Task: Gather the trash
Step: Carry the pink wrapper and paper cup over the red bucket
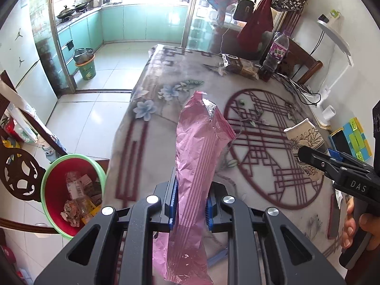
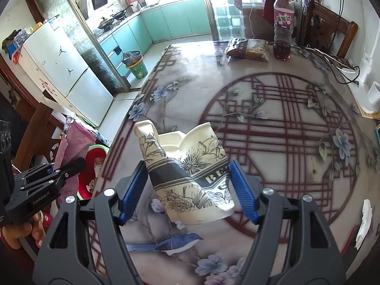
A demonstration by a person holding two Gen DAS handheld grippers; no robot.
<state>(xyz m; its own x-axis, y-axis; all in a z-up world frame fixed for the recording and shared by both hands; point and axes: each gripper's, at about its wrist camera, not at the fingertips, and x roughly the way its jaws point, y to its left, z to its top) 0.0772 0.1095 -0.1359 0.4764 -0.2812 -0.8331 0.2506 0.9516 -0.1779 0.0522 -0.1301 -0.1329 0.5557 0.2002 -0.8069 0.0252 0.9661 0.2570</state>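
One pink foil wrapper (image 1: 194, 166), creased, ribbed with darker lengthwise stripes and showing silver lining at its torn top, is standing upright through the centre of the left wrist view; the left gripper (image 1: 190, 204) is pinching it, its blue pads nearly together with only the thin foil between them. One crushed paper cup (image 2: 187, 173), cream with black line-drawn flowers, a dark band and partial lettering, is lying folded and tilted in the lower centre of the right wrist view; the right gripper (image 2: 187, 187) is holding its jaws fairly wide, both blue pads appearing to press the cup's flattened sides. The same cup is appearing at the right edge of the left wrist view, above the table (image 1: 166, 109), which is wearing a cover printed with flowers and one round red lattice. One red bin with a green rim (image 1: 71, 190) is sitting at the lower left of that view, beside the table's edge, already holding several crumpled scraps. At the far end of the table, upper right, one plastic bottle (image 1: 275, 54) with a purple label is standing just beside one brown snack packet (image 1: 239, 66). One green bucket (image 1: 86, 68) lined with a dark bag is standing on the tiled floor at upper left. Two hands are gripping the handles, one at each view's lower edge.
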